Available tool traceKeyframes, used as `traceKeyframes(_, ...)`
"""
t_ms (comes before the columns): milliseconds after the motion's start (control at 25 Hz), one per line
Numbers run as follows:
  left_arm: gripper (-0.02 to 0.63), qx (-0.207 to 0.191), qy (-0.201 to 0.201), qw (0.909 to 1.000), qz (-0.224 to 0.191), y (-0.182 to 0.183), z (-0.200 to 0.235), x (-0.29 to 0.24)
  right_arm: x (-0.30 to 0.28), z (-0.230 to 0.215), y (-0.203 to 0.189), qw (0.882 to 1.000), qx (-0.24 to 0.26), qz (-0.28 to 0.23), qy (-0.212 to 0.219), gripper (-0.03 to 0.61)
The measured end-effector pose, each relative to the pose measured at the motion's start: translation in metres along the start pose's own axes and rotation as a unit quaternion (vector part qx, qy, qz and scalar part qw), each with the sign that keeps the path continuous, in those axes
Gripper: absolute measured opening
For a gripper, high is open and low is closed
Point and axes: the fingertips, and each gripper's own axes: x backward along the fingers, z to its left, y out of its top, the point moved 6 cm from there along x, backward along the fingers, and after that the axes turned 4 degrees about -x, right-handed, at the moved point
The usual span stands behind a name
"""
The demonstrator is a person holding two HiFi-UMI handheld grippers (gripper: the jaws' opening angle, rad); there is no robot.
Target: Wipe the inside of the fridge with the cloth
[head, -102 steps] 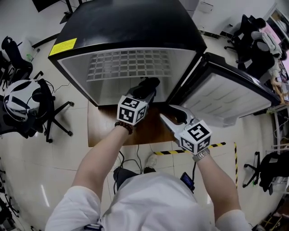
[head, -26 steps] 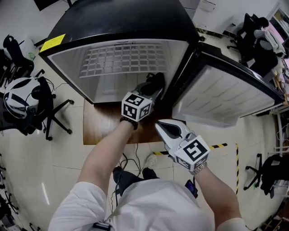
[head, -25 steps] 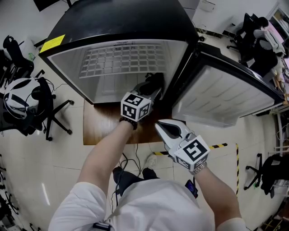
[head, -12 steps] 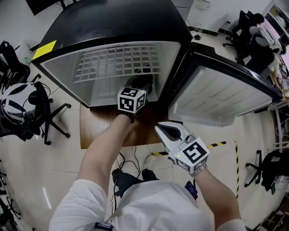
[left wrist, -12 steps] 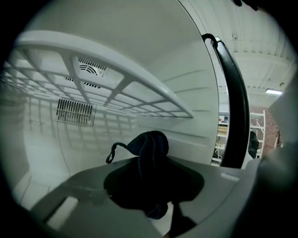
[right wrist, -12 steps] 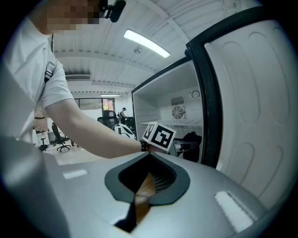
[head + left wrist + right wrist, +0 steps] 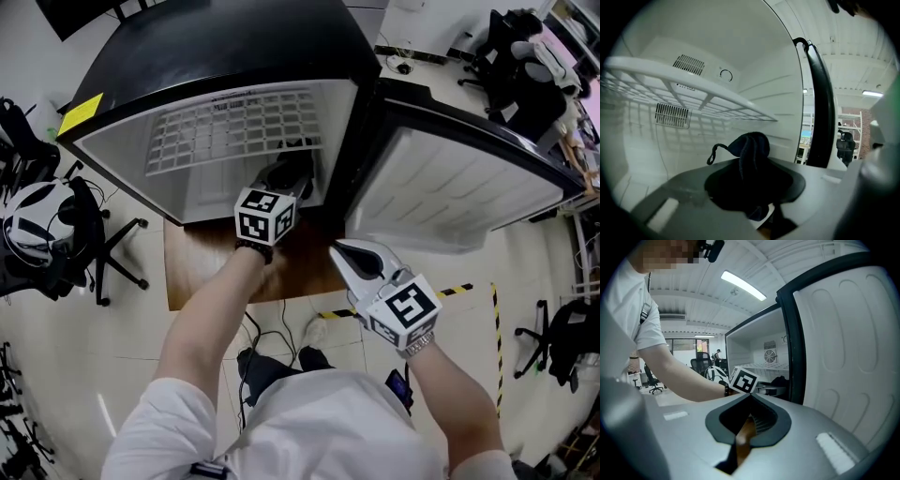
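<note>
A black mini fridge stands open, with a white inside and a wire shelf. My left gripper reaches in under the shelf, close to the fridge's right wall, and is shut on a bunched dark cloth. In the left gripper view the cloth bulges out between the jaws of the left gripper, in front of the white back wall. My right gripper hangs shut and empty outside the fridge, over the wooden table. Seen along the right gripper, the left gripper's marker cube shows at the fridge's mouth.
The fridge door stands open at the right, its white liner close beside my right gripper. Office chairs stand at the left and back right. Yellow-black tape marks the floor.
The right gripper has drifted a little sideways in front of the fridge. The left gripper stays inside with the cloth, near the right wall.
</note>
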Motion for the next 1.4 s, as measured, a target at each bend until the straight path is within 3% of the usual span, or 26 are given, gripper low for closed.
traceKeyframes(200, 0.109, -0.008, -0.02, 0.9998, -0.004, 0.006, -0.015, 0.019, -0.002, -0.006, 0.006, 1.0, 0.009, 0.01, -0.02, 0.031)
traceKeyframes(320, 0.109, -0.01, -0.04, 0.9991, -0.01, 0.011, -0.028, 0.032, -0.004, -0.008, 0.009, 0.999, 0.013, 0.018, -0.024, 0.094)
traceKeyframes(640, 0.114, -0.016, -0.128, 0.9912, -0.029, 0.035, -0.058, 0.074, -0.003, -0.015, 0.02, 1.0, 0.013, 0.021, -0.01, 0.173)
traceKeyframes(920, 0.114, 0.008, -0.244, 0.9684, -0.052, 0.059, -0.085, 0.105, -0.005, -0.02, 0.031, 0.999, 0.02, 0.04, 0.026, 0.291)
traceKeyframes(1200, 0.114, -0.001, -0.32, 0.9464, -0.045, 0.077, -0.111, 0.121, -0.002, -0.004, 0.037, 0.992, 0.072, 0.058, 0.08, 0.299)
traceKeyframes(1400, 0.117, -0.005, -0.353, 0.9349, -0.039, 0.089, -0.128, 0.12, 0.002, 0.002, 0.045, 0.992, 0.099, 0.041, 0.072, 0.299)
